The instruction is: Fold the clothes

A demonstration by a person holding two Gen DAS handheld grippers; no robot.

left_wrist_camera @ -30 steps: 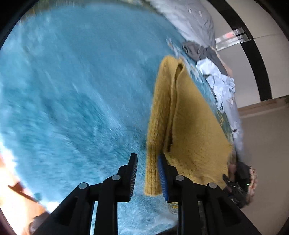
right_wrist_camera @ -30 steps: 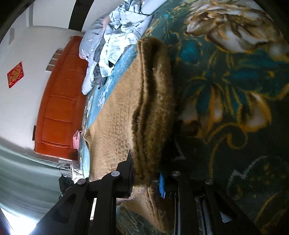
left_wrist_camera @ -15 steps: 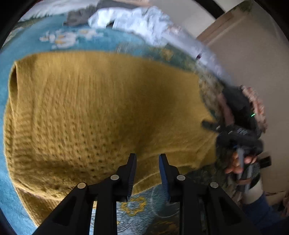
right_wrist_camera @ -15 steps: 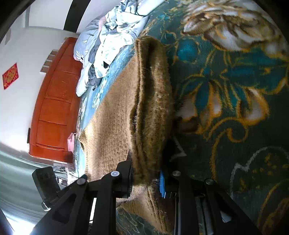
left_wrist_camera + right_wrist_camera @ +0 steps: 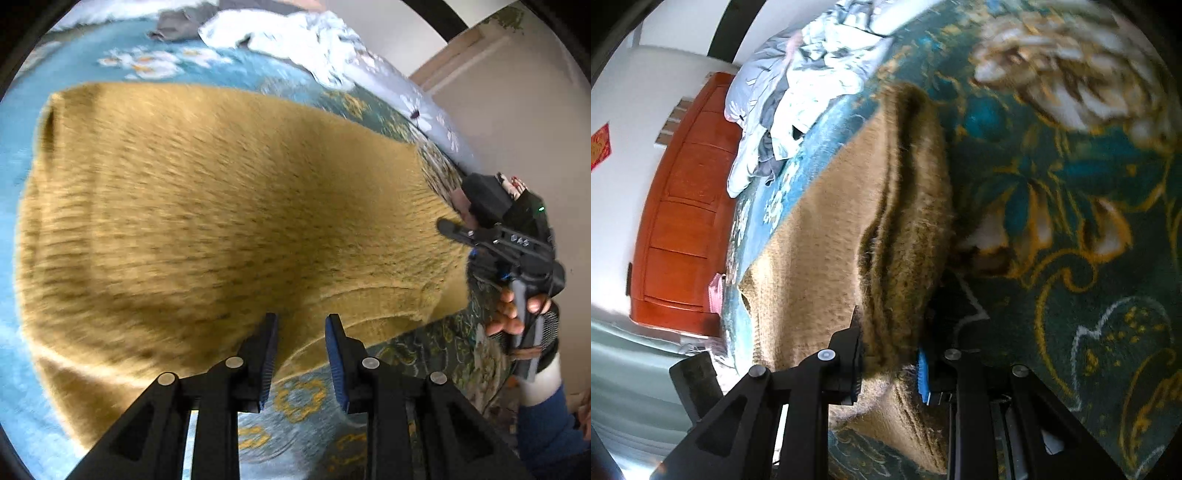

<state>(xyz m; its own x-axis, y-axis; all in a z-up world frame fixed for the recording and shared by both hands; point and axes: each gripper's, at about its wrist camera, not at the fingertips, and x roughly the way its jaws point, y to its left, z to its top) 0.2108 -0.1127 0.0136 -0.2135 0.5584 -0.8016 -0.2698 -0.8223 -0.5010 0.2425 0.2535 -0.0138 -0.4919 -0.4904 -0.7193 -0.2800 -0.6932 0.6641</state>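
While mustard knit sweater [image 5: 229,221] lies spread on teal floral blanket [image 5: 306,398], left gripper [image 5: 301,354] hovers at its near hem, jaws apart, nothing between blue pads. Right gripper [image 5: 888,363] clamps bunched sweater edge [image 5: 905,258]; in left view it sits at 3 o'clock, held by hand [image 5: 517,314]. Pile of pale clothes [image 5: 295,40] at 12 o'clock. Orange wooden headboard [image 5: 679,221] at 9 o'clock in right view.
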